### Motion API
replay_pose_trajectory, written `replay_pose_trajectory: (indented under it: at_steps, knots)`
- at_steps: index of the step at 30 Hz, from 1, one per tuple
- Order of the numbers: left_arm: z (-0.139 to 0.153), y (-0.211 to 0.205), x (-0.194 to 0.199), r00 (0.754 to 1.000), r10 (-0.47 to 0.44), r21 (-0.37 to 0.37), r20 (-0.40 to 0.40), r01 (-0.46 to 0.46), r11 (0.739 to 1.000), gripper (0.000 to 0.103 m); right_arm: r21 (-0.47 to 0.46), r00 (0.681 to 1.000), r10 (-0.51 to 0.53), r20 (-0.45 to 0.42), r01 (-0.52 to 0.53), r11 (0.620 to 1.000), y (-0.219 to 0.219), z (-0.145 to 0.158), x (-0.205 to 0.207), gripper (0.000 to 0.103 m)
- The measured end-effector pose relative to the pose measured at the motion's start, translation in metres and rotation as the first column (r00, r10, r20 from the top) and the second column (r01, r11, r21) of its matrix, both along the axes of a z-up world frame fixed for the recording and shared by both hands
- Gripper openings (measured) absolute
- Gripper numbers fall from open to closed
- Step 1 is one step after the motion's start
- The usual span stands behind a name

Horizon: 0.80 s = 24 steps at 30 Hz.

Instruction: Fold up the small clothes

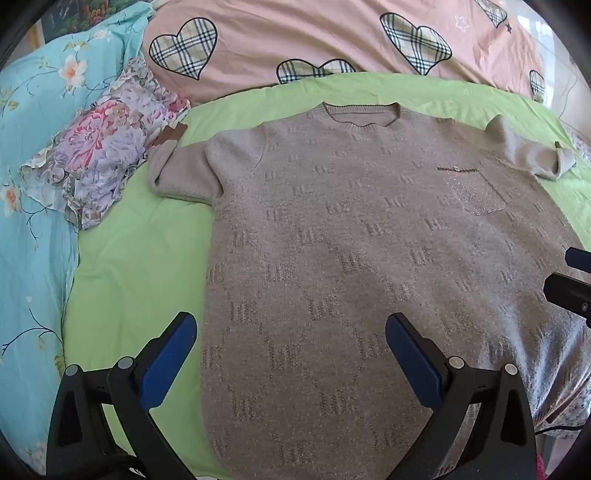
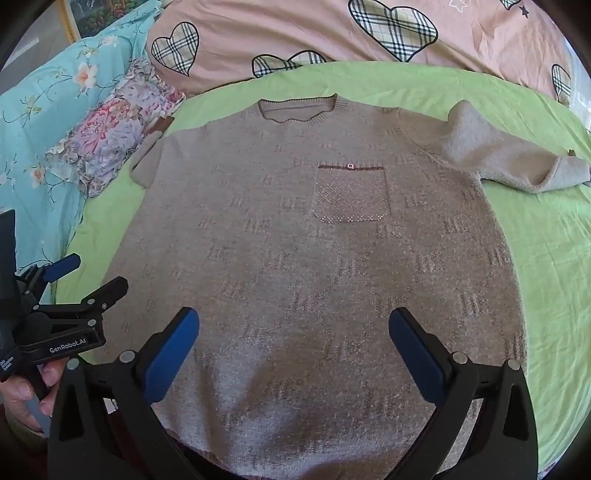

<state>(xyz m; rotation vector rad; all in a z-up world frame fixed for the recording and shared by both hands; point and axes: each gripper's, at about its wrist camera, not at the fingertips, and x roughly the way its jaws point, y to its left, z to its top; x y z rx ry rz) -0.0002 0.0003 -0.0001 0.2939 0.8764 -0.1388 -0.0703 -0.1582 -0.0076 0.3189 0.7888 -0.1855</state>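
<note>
Both grippers, left gripper (image 1: pixel 291 330) and right gripper (image 2: pixel 294 326), hover with jaws spread wide and nothing between them, over the lower part of the beige knit sweater (image 2: pixel 314 266). It lies flat, unfolded, on the green sheet (image 2: pixel 546 251), its 1 chest pocket (image 2: pixel 351 195) facing up. Beyond lies a pink heart-print quilt (image 2: pixel 295 33).

Both tongs, left (image 1: pixel 291 354) and right (image 2: pixel 293 350), gape wide, angled downward, empty.

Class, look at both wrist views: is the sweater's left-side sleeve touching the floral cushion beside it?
Touching. In the left wrist view the sleeve cuff lies against the floral cushion edge, no green sheet between them.
</note>
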Motion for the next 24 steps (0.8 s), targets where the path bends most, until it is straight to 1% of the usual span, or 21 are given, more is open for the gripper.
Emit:
replay_pose_trajectory:
  at_steps: [20, 24]
  knots:
    - [-0.0017, -0.0016, -0.0005, 1.0, -0.012, -0.016, -0.008, 0.012, 1.0, 0.102, 0.003, 0.999, 0.016, -0.03, -0.016, 1.0, 0.0005, -0.0071, 0.0077, 0.102]
    - [-0.0012, -0.0012, 0.0005, 1.0, -0.01, -0.007, -0.009, 0.01, 1.0, 0.102, 0.005, 0.999, 0.016, -0.03, -0.015, 1.0, 0.0006, -0.0074, 0.0077, 0.102]
